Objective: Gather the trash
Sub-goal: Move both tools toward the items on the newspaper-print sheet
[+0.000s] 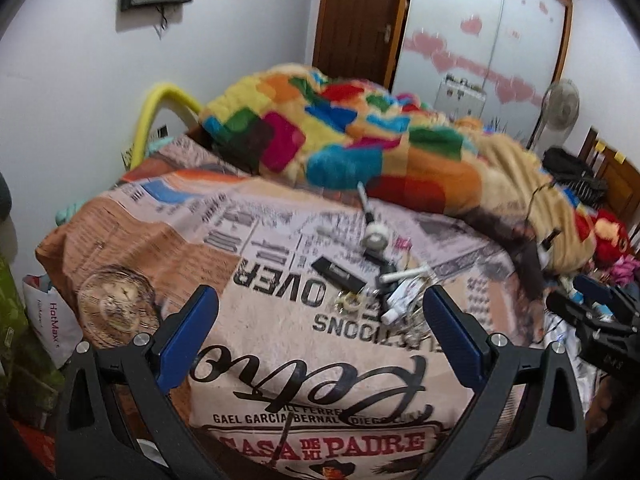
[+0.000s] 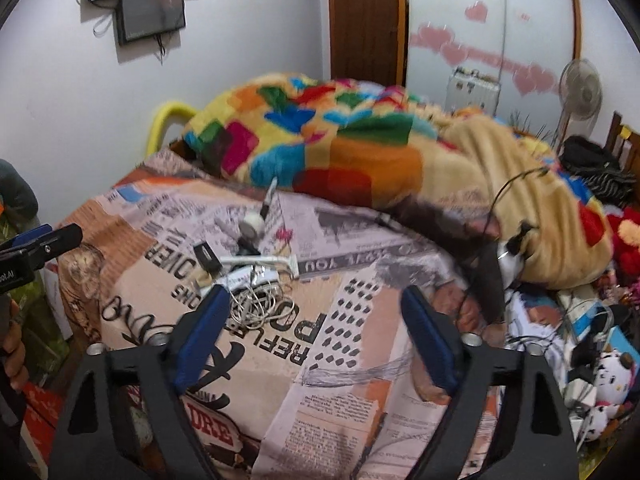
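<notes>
Currently the approach step is judged in hand: both hand-held grippers, left [image 1: 320, 338] and right [image 2: 316, 332], are seen released and empty above the bed [image 2: 360, 360]. Litter heap [image 2: 248, 280] lies mid-bedspread; next, closing on one piece.

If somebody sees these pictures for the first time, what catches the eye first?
First, the bright patchwork blanket heaped at the far end of the bed. Next, the newspaper-print bedspread with its large lettering, and on it a small cluster of clutter, including tangled white cords, ahead of both open grippers.
</notes>
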Tool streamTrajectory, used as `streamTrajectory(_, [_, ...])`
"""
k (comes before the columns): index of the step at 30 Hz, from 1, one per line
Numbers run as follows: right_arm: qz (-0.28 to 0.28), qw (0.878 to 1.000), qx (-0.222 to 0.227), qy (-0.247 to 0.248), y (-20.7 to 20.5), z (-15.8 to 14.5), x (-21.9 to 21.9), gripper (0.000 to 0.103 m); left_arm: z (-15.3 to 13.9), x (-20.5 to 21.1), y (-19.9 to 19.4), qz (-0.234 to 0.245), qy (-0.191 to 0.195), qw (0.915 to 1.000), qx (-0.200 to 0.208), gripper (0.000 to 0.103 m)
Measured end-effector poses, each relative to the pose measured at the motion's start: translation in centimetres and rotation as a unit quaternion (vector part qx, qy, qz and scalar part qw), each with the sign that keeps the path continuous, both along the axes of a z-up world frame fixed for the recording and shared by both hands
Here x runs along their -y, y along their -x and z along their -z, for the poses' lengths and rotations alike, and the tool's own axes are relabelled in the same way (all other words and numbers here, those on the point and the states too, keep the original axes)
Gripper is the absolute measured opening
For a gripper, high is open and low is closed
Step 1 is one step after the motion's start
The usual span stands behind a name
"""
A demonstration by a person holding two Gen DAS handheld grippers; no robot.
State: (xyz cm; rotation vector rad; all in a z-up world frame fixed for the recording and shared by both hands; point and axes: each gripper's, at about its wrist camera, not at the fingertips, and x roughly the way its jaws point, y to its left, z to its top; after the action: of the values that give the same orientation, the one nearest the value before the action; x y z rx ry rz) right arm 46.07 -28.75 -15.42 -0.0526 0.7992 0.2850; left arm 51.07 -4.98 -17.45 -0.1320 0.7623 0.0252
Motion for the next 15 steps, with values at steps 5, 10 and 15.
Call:
streamTrajectory(5, [-0.032,0.998,-0.052,-0.028,-2.8,3.8,-1.0,0.052,3.4,0.6,-2.7,0.008,-0.030,0.9992,-0.024,0.102])
streamTrajectory(10, [-0.065,0.991,-0.094,-0.068,-4.0,6.8,-2.3,0.050,6.2,0.5,-4.9,0.023,-0.014,0.9986,-0.045,0.091])
streamTrajectory(15, [-0.081,0.985,-0.125,-0.086,-5.4,8.8,-3.5,0.041,8.3,1.1,-5.9,0.045,0.002,0.9968,-0.065,0.078])
